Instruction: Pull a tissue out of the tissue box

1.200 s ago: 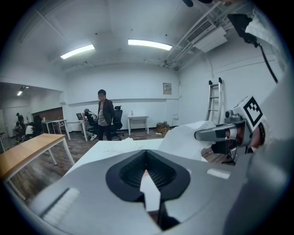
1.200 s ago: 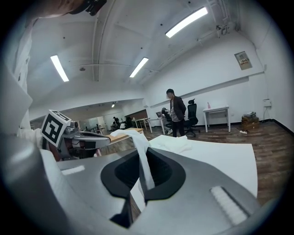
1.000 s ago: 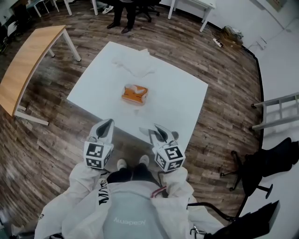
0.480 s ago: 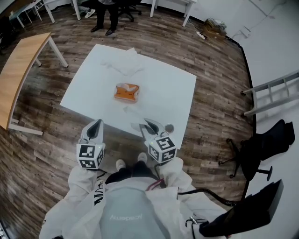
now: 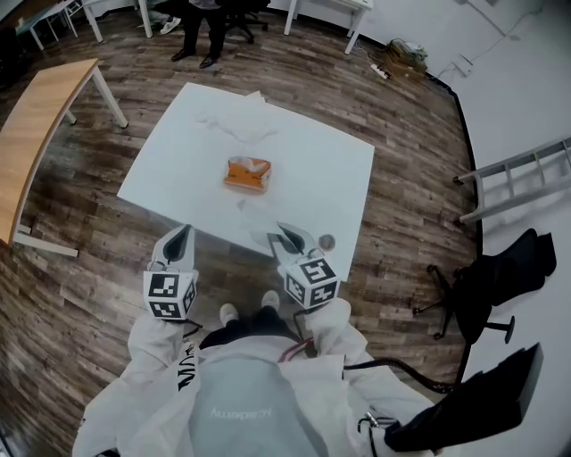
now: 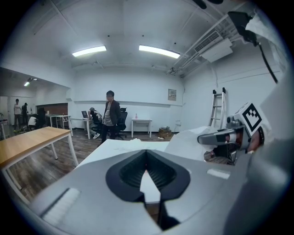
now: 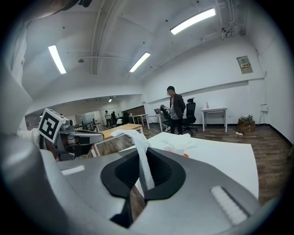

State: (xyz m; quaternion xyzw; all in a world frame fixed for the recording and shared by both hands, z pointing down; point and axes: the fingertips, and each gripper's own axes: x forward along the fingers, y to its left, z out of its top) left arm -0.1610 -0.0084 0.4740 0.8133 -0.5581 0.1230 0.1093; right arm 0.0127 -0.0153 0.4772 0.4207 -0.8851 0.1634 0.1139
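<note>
An orange tissue box (image 5: pixel 246 173) stands in the middle of the white table (image 5: pixel 330 178), with a tissue sticking up out of it; the right gripper view shows the tissue box (image 7: pixel 183 155) only as an orange edge under white tissue. My right gripper (image 5: pixel 284 234) hovers over the near table edge. The right gripper (image 7: pixel 144 160) is shut on a narrow white tissue strip (image 7: pixel 143 160) that stands up between the pads. My left gripper (image 5: pixel 181 234) is beside the table's near left edge. The left gripper (image 6: pixel 146 158) is shut, with nothing in it.
Several crumpled loose tissues (image 5: pixel 234 125) lie on the far side of the table. A small round object (image 5: pixel 326 241) sits near its near right corner. A wooden table (image 5: pixel 45 116) stands left, a person (image 5: pixel 201 27) beyond, a ladder (image 5: pixel 517 178) and office chair (image 5: pixel 482 294) right.
Both grippers drifted a little along the near table edge, and the head view shifted. The right gripper keeps its hold on the tissue strip; the left stays shut.
</note>
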